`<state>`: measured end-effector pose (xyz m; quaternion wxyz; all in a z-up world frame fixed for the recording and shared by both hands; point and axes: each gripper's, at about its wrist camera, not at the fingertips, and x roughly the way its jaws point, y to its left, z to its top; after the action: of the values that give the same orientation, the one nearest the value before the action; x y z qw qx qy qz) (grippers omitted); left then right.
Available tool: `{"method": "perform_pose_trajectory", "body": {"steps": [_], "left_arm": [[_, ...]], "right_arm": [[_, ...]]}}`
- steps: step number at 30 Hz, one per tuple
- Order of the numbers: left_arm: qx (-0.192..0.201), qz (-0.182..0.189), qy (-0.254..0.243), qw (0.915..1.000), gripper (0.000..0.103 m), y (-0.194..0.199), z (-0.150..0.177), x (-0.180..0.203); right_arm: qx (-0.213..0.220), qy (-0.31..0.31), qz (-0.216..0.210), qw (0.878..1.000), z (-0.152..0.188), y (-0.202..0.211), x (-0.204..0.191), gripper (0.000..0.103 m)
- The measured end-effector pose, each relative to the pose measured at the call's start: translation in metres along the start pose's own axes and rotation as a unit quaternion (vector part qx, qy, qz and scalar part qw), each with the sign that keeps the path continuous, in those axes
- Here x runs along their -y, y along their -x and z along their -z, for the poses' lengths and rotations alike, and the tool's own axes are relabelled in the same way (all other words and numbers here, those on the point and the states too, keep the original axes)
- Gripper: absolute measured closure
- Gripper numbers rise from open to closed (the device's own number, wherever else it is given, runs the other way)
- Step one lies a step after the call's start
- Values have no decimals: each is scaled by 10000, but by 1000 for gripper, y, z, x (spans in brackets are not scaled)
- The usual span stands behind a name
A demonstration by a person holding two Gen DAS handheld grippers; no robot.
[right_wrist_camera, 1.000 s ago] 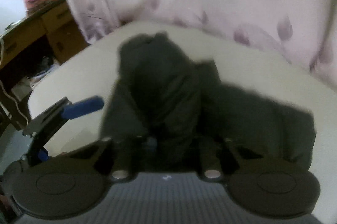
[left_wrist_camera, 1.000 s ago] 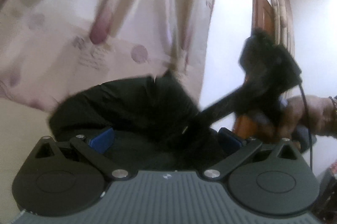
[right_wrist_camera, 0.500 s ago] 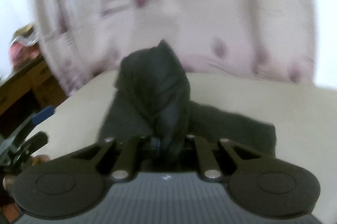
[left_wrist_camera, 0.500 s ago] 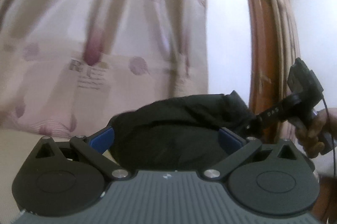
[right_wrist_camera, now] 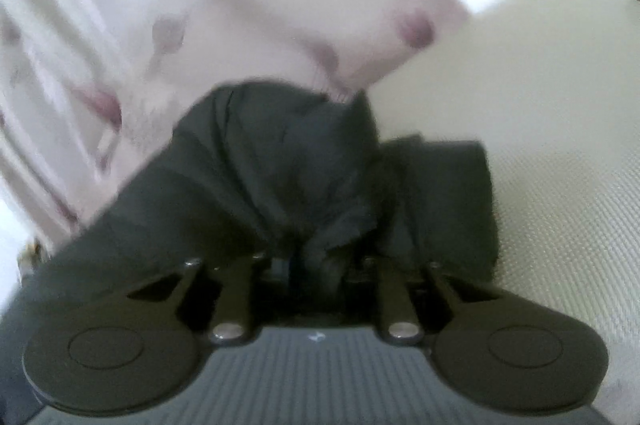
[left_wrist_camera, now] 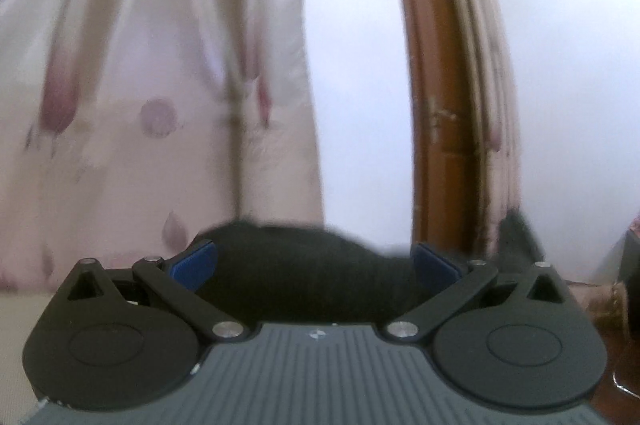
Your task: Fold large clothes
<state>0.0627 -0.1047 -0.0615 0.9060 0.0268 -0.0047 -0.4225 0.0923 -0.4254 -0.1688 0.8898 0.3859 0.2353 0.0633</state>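
A black garment is bunched in front of my right gripper, which is shut on a fold of it and holds it above a cream surface. In the left wrist view my left gripper is open, its blue fingertips spread wide. A dark mound of the garment lies between and just beyond them. I cannot tell whether the pads touch it. The right gripper's fingertips are hidden in the cloth.
A pink-flowered curtain hangs behind the garment and also shows in the right wrist view. A brown wooden door stands at the right beside a white wall.
Both views have swung upward and are motion-blurred. The right gripper has lifted the garment and tilted. The other hand and gripper have left the left wrist view.
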Motion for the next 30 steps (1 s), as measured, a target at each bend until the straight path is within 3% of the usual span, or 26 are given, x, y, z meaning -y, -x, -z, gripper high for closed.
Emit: {"method": "perform_pose_trajectory", "body": {"steps": [4, 6, 9, 13, 15, 17, 19, 21, 26, 28, 30], "left_arm": [[475, -6, 31, 9989, 0, 0, -28, 0], [403, -111, 201, 9989, 0, -6, -39, -9], [-66, -193, 596, 9980, 0, -21, -41, -28], [-601, -97, 1003, 9931, 0, -38, -14, -42], [-912, 31, 709, 9933, 0, -50, -1, -39], [-1435, -155, 393, 9887, 0, -66, 15, -33], [-1509, -228, 158, 9882, 0, -65, 36, -28], [-1458, -409, -244, 9882, 0, -60, 50, -21], [-1295, -363, -188, 9907, 0, -54, 57, -26], [-1310, -359, -269, 9904, 0, -53, 57, -24], [-1306, -349, -253, 9905, 0, -51, 57, -24]], "right_arm": [[-453, 280, -229, 9983, -2, -16, -8, 79], [-556, 636, -185, 9963, 0, -28, -24, 78], [-686, 704, -367, 9945, 6, -42, -32, 78], [-917, 632, -735, 9911, 12, -70, -44, 78], [-1062, 474, -918, 9890, 9, -83, -45, 78], [-1139, 412, -1029, 9873, 8, -87, -46, 78], [-1204, 110, -1159, 9859, 4, -84, -37, 77], [-1129, -72, -1218, 9861, 3, -77, -31, 70], [-727, -278, -917, 9927, -7, -53, -26, 49], [-689, -41, -710, 9951, -15, -46, -37, 42], [-557, 413, -454, 9966, -28, -37, -57, 24]]}}
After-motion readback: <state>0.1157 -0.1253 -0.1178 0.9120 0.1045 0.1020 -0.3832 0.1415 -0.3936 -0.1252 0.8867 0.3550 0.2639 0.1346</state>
